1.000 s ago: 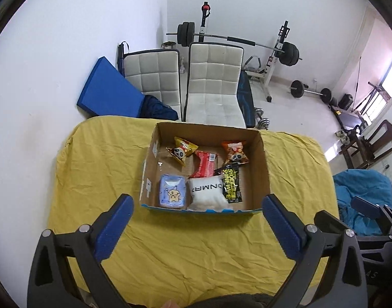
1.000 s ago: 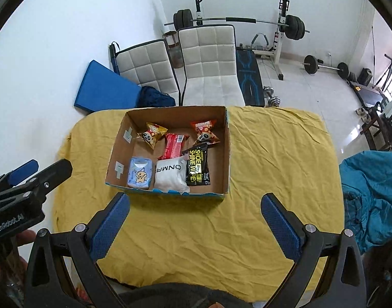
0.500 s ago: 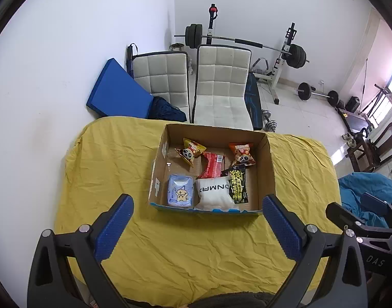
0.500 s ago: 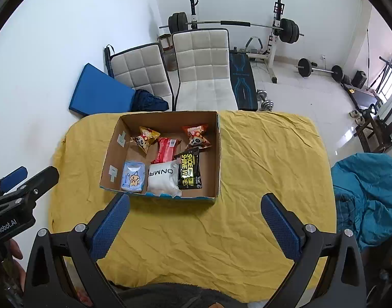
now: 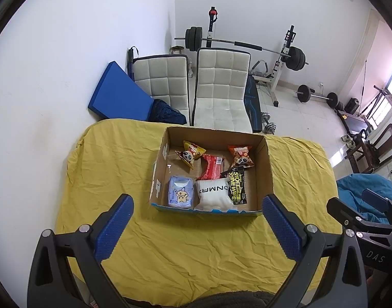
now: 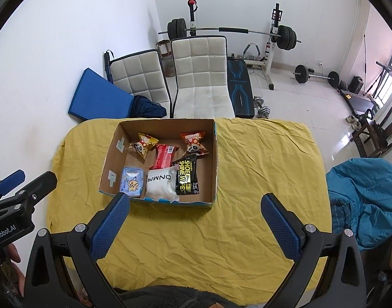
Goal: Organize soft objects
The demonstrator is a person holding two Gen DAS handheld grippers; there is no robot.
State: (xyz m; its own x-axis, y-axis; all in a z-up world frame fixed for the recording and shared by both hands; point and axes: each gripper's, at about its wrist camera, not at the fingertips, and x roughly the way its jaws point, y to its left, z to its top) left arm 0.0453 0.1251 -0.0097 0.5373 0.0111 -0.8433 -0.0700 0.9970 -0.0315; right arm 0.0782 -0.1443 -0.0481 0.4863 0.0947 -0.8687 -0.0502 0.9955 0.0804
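Note:
A cardboard box [image 5: 269, 169] [image 6: 216, 159] sits on a yellow-covered table [image 5: 114, 159] [image 6: 267, 159]. In it lie a white pouch [image 5: 213, 195] [image 6: 160, 183], a blue tissue pack [image 5: 180, 192] [image 6: 131, 183], a black wipes pack [image 5: 237, 186] [image 6: 187, 177], a red packet [image 5: 212, 168] [image 6: 165, 155] and two panda snack bags [image 5: 189, 152] [image 5: 241, 155]. My left gripper [image 5: 197, 227] and right gripper [image 6: 194, 224] are both open and empty, held high above the table's near side.
Two white padded chairs [image 5: 219, 95] and a blue mat [image 5: 117, 97] stand beyond the table's far edge. A barbell rack [image 5: 247, 46] is behind them. A blue cloth heap [image 6: 362, 195] lies to the right of the table.
Both grippers have pulled back and up from the box, so it looks smaller and farther. The box contents have not moved.

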